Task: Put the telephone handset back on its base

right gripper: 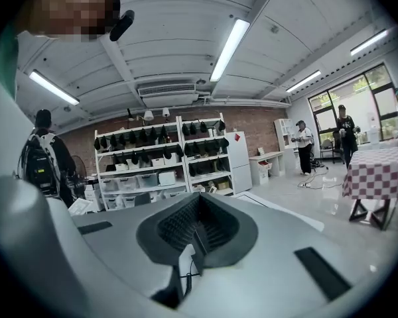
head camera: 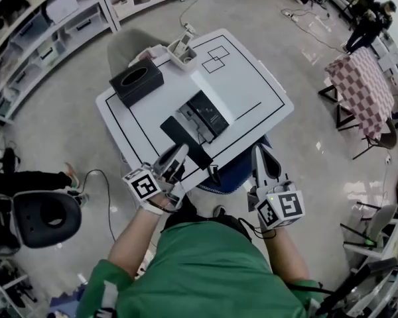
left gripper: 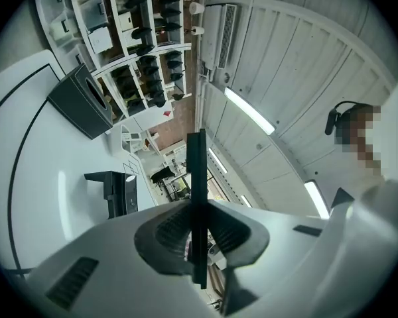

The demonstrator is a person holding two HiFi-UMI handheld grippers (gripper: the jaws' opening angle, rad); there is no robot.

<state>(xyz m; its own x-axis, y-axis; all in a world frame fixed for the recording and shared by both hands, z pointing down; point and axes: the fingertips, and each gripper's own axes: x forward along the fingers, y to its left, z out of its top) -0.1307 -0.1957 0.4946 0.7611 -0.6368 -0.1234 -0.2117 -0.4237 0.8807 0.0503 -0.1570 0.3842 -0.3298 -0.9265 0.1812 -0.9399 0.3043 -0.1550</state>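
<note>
White table (head camera: 252,85) — left gripper (head camera: 177,156) clamps handset (head camera: 186,141), right gripper (head camera: 260,154) closed, empty — a twisting handset could miss the base (head camera: 205,114) just beyond.

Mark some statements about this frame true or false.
1. The left gripper grips the handset. True.
2. The handset rests on the base. False: it is held off the base.
3. The right gripper is open. False: its jaws are together.
4. A black box stands on the table. True.
</note>
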